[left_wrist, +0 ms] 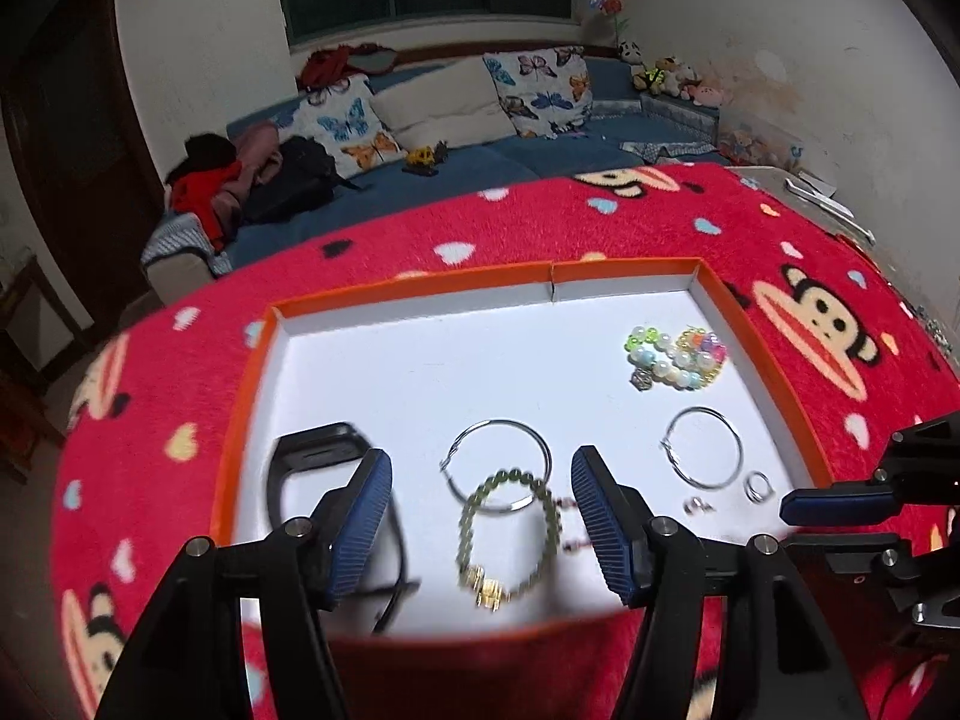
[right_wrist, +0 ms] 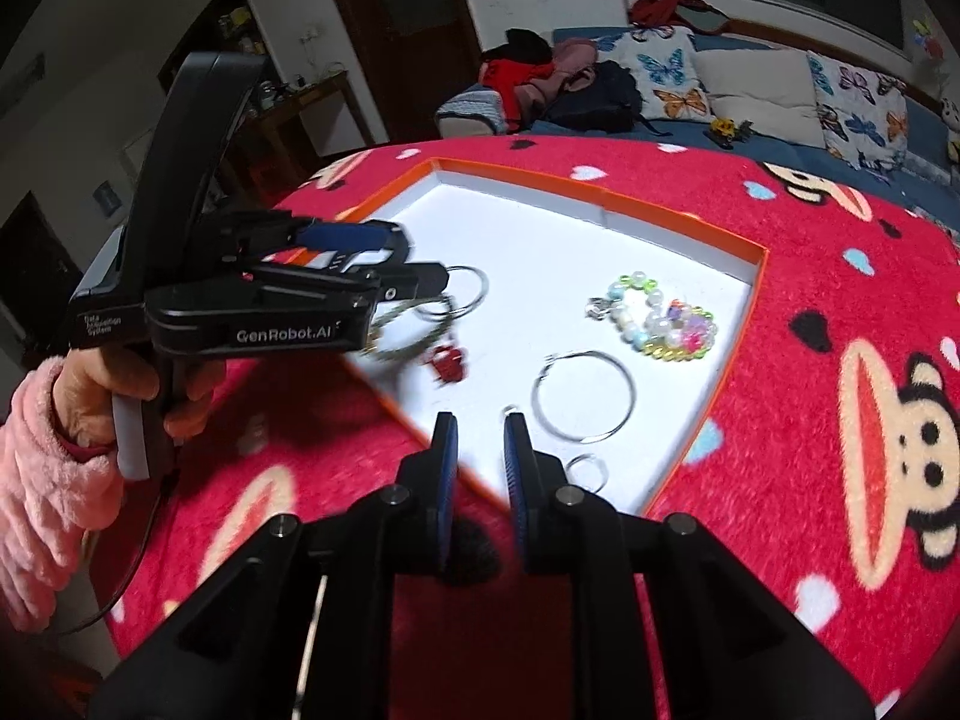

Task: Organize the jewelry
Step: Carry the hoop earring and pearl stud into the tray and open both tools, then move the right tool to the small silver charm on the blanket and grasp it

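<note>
An orange-rimmed white tray point(left_wrist: 420, 285) lies on a red blanket. In it are a black watch point(left_wrist: 312, 456), two silver hoops point(left_wrist: 498, 468) point(left_wrist: 702, 447), a green bead bracelet with a gold charm point(left_wrist: 510, 534), pastel bead bracelets point(left_wrist: 681, 354), a small ring point(left_wrist: 757, 486) and a red charm point(right_wrist: 447, 363). My left gripper point(left_wrist: 480, 474) is open, its fingers either side of the green bracelet, just above it. My right gripper point(right_wrist: 480, 426) is open with a narrow gap and empty, over the tray's near edge beside the small ring point(right_wrist: 585, 471).
The red monkey-print blanket point(left_wrist: 600, 222) covers the table around the tray. A blue sofa point(left_wrist: 480, 162) with butterfly cushions, bags and toys stands behind. The left gripper body and the hand holding it point(right_wrist: 240, 312) hang over the tray's left part in the right wrist view.
</note>
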Available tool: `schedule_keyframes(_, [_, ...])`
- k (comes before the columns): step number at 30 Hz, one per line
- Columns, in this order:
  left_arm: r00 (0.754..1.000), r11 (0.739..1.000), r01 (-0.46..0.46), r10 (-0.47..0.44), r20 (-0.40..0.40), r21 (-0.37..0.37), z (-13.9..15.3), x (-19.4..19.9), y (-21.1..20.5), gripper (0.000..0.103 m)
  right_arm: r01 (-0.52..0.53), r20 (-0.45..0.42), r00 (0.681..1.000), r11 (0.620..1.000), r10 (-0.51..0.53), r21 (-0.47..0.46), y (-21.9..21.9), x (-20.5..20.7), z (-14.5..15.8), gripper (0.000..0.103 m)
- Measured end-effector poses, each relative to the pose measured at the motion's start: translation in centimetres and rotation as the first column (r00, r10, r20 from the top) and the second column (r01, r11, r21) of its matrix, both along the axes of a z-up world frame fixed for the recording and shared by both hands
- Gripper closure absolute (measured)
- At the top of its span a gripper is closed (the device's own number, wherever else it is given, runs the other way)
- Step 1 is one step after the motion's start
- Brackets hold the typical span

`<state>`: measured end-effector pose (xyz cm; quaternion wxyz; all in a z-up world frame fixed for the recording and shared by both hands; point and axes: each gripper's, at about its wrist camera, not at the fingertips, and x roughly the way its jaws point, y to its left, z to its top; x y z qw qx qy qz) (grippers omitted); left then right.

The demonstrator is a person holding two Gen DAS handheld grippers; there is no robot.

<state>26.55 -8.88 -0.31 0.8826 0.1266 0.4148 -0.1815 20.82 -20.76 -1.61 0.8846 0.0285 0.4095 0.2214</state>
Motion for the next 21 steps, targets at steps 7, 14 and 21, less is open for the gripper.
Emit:
schedule_keyframes(7, [0.999, 0.999, -0.04, 0.04, 0.03, 0.001, 3.1, -6.1, 2.8, 0.037, -0.061, -0.001, 0.998, 0.998, 0.061, -0.002, 1.8, -3.7, 0.2, 0.082])
schedule_keyframes(14, [0.996, 0.998, -0.068, 0.068, 0.061, 0.006, 4.1, -14.0, 6.0, 0.037, -0.117, -0.031, 0.993, 0.993, 0.117, -0.006, 3.4, -7.2, -0.7, 0.081])
schedule_keyframes(21, [0.981, 0.983, -0.182, 0.182, 0.059, -0.005, 3.1, -20.1, 10.3, 0.037, -0.248, -0.024, 0.969, 0.969, 0.248, 0.003, 6.7, -11.6, -0.8, 0.081])
